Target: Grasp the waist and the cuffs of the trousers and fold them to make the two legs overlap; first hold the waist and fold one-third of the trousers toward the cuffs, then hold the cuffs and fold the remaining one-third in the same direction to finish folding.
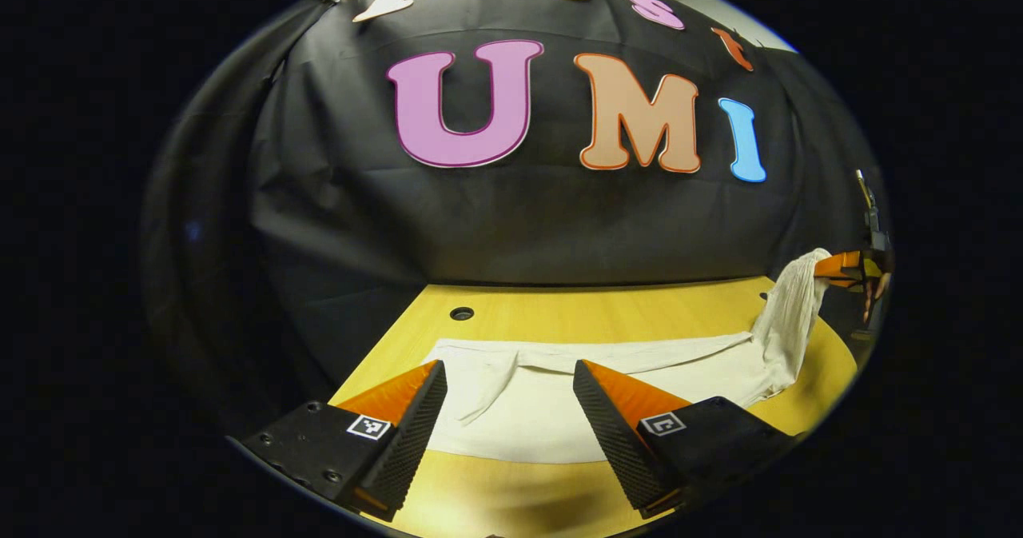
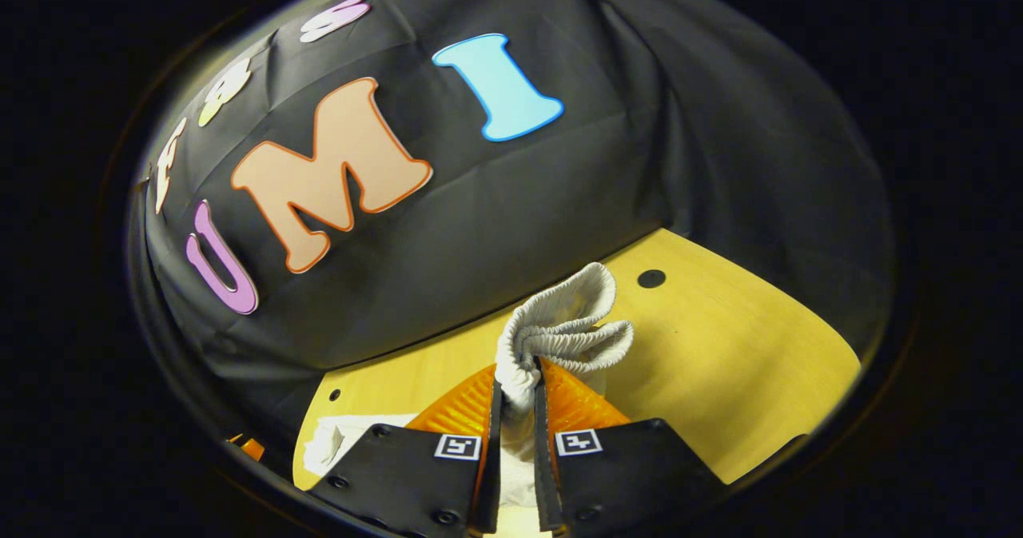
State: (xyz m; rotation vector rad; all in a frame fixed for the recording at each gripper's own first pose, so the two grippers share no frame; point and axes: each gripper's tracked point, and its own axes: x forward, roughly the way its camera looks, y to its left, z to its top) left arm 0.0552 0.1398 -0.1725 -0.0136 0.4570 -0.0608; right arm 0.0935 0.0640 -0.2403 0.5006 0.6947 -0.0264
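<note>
In the left gripper view, the white cotton trousers (image 1: 551, 398) lie spread flat across the yellow wooden worktop (image 1: 607, 314), with a fold of cloth running from about 9 o'clock toward 3 o'clock. The left hand-held gripper (image 1: 510, 410) hangs over the near part of the cloth with its two fingers wide apart and nothing between them; whether the tips touch the fabric cannot be told. At 3 o'clock in that view one end of the trousers rises off the worktop in a draped column, up to the right hand-held gripper (image 1: 839, 266), which pinches it at the top; a hand (image 1: 875, 286) shows just beside it at the edge. A small dark round hole (image 1: 462, 313) sits in the worktop at about 10 o'clock, near the black cloth wall (image 1: 511, 226)

In the right gripper view, the right hand-held gripper is clamped on the elastic waistband (image 2: 563, 322), both fingers pressing a bunched, ribbed gather that fans out above the tips at 12 o'clock. More white cloth trails below the fingers toward 6 o'clock and lies on the worktop at 8 o'clock
</note>
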